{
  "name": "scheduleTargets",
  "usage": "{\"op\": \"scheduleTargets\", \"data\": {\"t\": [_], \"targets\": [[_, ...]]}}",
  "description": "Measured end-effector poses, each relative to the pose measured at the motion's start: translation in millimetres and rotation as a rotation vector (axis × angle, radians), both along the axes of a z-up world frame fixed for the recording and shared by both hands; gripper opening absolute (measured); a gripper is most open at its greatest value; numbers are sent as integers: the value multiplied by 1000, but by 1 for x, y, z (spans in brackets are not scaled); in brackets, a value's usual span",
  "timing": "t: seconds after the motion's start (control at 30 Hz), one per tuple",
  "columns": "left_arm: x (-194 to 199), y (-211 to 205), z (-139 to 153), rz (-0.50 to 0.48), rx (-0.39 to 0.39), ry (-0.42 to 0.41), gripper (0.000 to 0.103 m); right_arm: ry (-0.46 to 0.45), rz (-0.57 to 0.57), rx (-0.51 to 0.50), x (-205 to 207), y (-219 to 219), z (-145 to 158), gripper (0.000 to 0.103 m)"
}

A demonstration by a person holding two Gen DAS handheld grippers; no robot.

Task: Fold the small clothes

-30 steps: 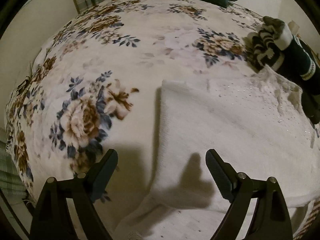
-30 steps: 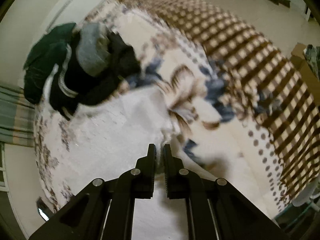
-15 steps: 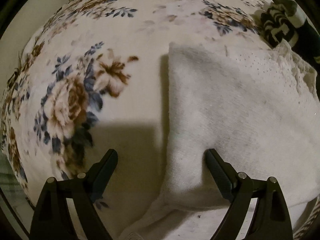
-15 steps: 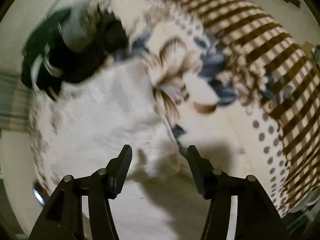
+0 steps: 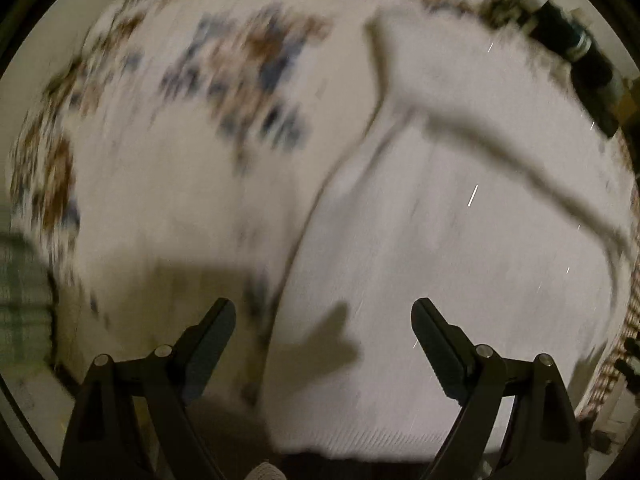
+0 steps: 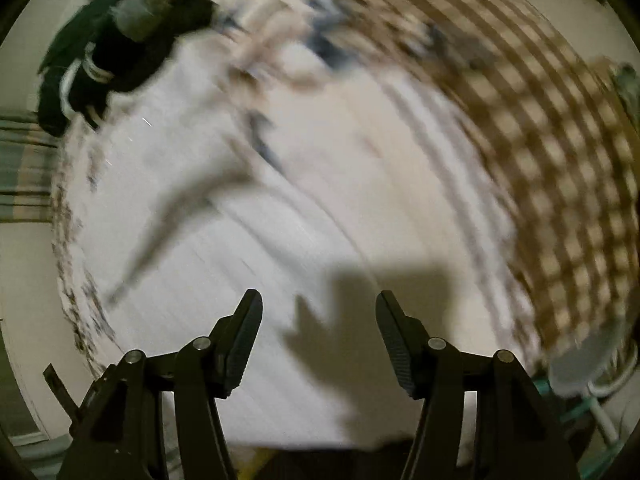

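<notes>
A white knitted garment (image 5: 460,240) lies spread on the floral bedspread (image 5: 168,168), with one part folded over the rest; both views are motion-blurred. My left gripper (image 5: 323,320) is open and empty above the garment's near left edge. In the right wrist view the same white garment (image 6: 224,248) fills the lower middle. My right gripper (image 6: 319,312) is open and empty above its near edge, holding nothing.
A pile of dark green and black clothes (image 6: 116,48) lies at the far side of the bed, also seen in the left wrist view (image 5: 576,48). A brown checked blanket (image 6: 520,112) covers the right part of the bed. The bed's near edge lies just below both grippers.
My right gripper opened and let go of the white garment. Both grippers have pulled back toward the near edge of the bed, and the garment now lies with a fold across it.
</notes>
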State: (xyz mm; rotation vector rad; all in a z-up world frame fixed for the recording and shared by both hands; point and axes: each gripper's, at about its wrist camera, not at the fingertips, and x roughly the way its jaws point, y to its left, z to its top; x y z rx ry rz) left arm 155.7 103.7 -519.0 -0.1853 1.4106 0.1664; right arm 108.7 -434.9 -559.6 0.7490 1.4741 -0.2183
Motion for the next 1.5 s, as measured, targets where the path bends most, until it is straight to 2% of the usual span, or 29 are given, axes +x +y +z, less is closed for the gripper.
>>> {"op": "scheduleTargets", "data": {"t": [0.13, 0.3, 0.37, 0.4, 0.5, 0.63, 0.7, 0.77, 0.8, 0.87, 0.9, 0.93, 0.97, 1.0, 1.17, 1.33, 1.5], "targets": [[-45, 16, -32, 50, -34, 55, 90, 76, -17, 19, -68, -5, -37, 62], [-69, 22, -67, 62, -77, 92, 90, 85, -11, 73, -96, 12, -79, 62], [-73, 22, -77, 86, -110, 113, 90, 66, 11, 39, -98, 18, -79, 65], [-76, 23, -82, 110, -159, 119, 90, 67, 11, 34, -99, 19, -79, 67], [-79, 22, -88, 143, -234, 113, 90, 71, 1, 52, -101, 17, -77, 67], [-80, 17, -89, 138, -281, 97, 87, 95, -9, 67, -103, 15, -76, 67], [-81, 17, -88, 143, -285, 91, 79, 111, -12, 86, -111, 18, -81, 67], [-90, 22, -86, 148, -278, 86, 56, 114, -23, 102, -116, 20, -84, 62], [-93, 26, -83, 149, -284, 82, 48, 115, -16, 99, -119, 22, -84, 59], [-99, 27, -76, 145, -306, 65, 12, 128, 5, 85, -124, 26, -85, 30], [-101, 24, -70, 131, -309, 53, 11, 125, 21, 87, -127, 28, -82, 20], [-103, 21, -65, 121, -302, 41, 10, 121, 30, 82, -129, 29, -80, 17], [-103, 18, -60, 112, -299, 28, 9, 115, 36, 81, -132, 31, -76, 9], [-103, 15, -52, 103, -295, 11, 8, 106, 39, 89, -136, 33, -70, 6], [-98, 21, -4, 132, -355, -70, 7, 37, 33, 131, -131, 45, -31, 5], [-63, 50, 64, 171, -427, -193, 3, -113, 10, 189, -101, 51, 50, 5], [-5, 58, 114, 178, -476, -325, 2, -270, 25, 200, -37, 49, 128, 5]]}}
